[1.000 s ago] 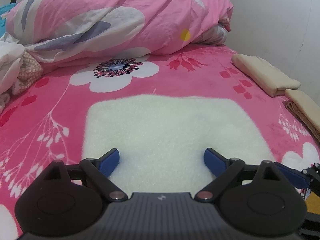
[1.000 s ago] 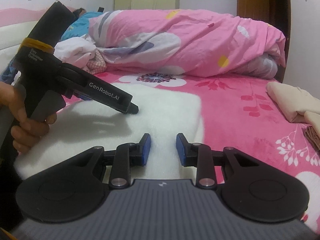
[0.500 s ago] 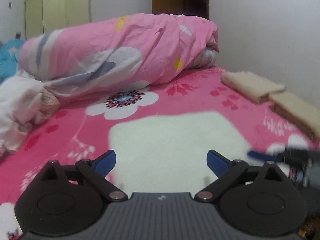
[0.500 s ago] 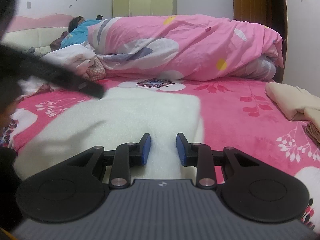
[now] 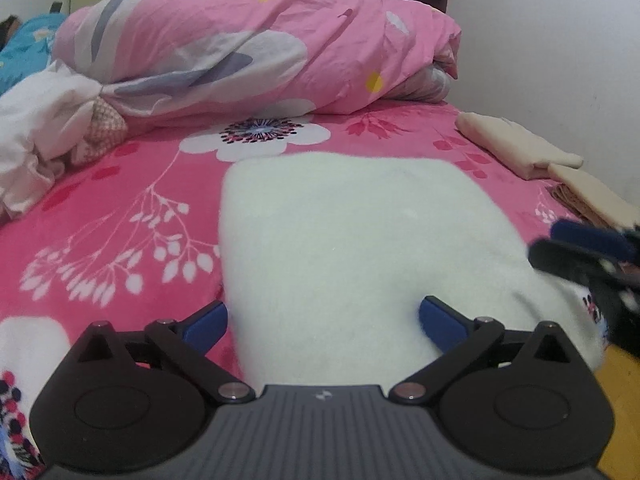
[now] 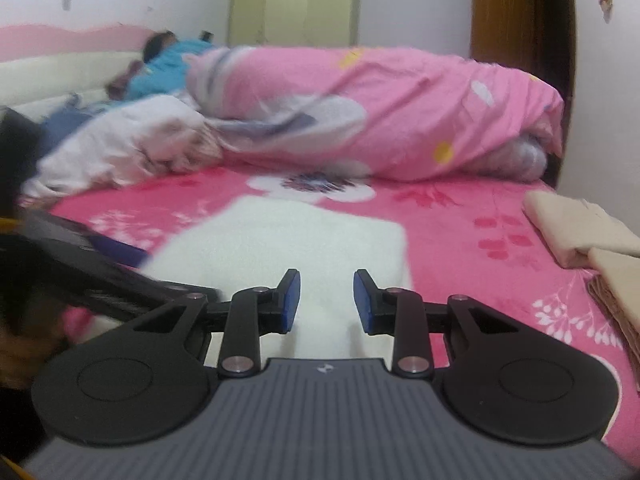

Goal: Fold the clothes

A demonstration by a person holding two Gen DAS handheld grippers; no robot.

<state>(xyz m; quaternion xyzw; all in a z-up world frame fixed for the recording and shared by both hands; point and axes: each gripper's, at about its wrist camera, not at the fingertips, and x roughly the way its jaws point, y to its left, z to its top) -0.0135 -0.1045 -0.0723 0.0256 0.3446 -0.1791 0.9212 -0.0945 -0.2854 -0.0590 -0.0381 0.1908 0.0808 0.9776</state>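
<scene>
Left tongs [image 5: 323, 322] have just been opening, now wide apart and backed off toward the near left edge of the white fleece [image 5: 360, 240], nothing gripped. Right tongs [image 6: 326, 300] part-open, empty. Fleece lies folded flat on the bed [image 5: 120, 200]: this fold looks finished, both tongs free
</scene>
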